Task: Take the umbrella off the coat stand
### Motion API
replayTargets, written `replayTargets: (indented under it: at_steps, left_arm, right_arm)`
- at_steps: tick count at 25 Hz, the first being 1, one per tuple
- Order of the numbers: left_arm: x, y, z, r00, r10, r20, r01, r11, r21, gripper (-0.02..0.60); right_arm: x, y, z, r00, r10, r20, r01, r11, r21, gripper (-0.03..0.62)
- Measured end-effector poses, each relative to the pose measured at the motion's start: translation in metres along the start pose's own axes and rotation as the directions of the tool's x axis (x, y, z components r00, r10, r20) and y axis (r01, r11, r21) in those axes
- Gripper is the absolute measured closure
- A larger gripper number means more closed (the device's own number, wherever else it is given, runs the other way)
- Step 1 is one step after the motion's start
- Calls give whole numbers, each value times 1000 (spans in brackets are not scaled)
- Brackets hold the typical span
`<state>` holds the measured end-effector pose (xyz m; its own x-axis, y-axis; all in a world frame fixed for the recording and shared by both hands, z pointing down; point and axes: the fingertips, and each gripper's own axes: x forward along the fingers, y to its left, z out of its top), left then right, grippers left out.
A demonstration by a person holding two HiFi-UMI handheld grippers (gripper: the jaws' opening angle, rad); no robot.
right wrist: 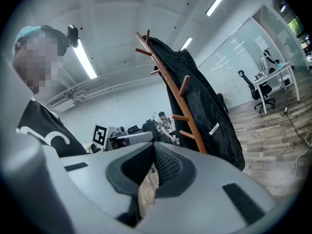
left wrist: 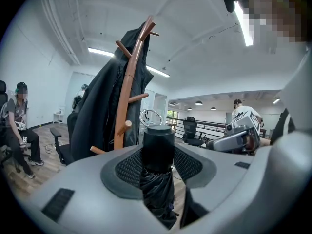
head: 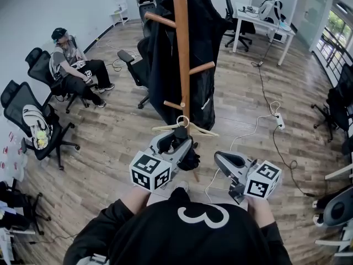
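While the person's two tools sit at the bottom of the head view, only the left gripper [head: 177, 139] carries anything: its fingers [left wrist: 122, 167] are clenched on the umbrella [left wrist: 158, 147], folded and black. The umbrella's long axis stands nearly upright across the grip, with the blunt cylindrical end above the pads and the bunched canopy hanging below them. The right gripper [head: 225, 160], lower right of centre, has its fingers drawn together on nothing and lies a little further from the pole. Just beyond the umbrella hangs a pale hanger [head: 190, 128], whose wire hook shows right behind the umbrella's top in the left gripper view; whether the two touch cannot be told. Past that rises the coat stand [head: 181, 48], up the centre of the head view, with its pegs and a black coat [head: 160, 65] on its left. The umbrella appears clear of the pegs, so drawing it toward the bottom of the frame should free it.
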<state>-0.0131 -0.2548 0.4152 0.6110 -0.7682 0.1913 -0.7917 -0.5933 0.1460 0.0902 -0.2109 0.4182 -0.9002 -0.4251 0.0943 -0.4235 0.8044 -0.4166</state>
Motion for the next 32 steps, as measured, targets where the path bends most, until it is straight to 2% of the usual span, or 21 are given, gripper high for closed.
replayTargets:
  at_steps: [10, 18, 23, 32]
  left_arm:
    - [-45, -52, -24, 998, -60, 4, 60, 997, -42, 381]
    - [-70, -66, -44, 995, -96, -24, 96, 995, -2, 380]
    - [-82, -68, -39, 986, -169, -12, 169, 986, -7, 382]
    - [-131, -64, -22, 972, -232, -42, 233, 972, 37, 382]
  right_arm:
    - [-9, 29, -20, 1000, 22, -12, -22, 1000, 7, 567]
    - [-6, 52, -35, 999, 49, -21, -49, 999, -2, 568]
    - [0, 65, -32, 999, 41, -9, -41, 999, -14, 568]
    - [17, 115, -21, 998, 5, 62, -4, 1000, -22, 568]
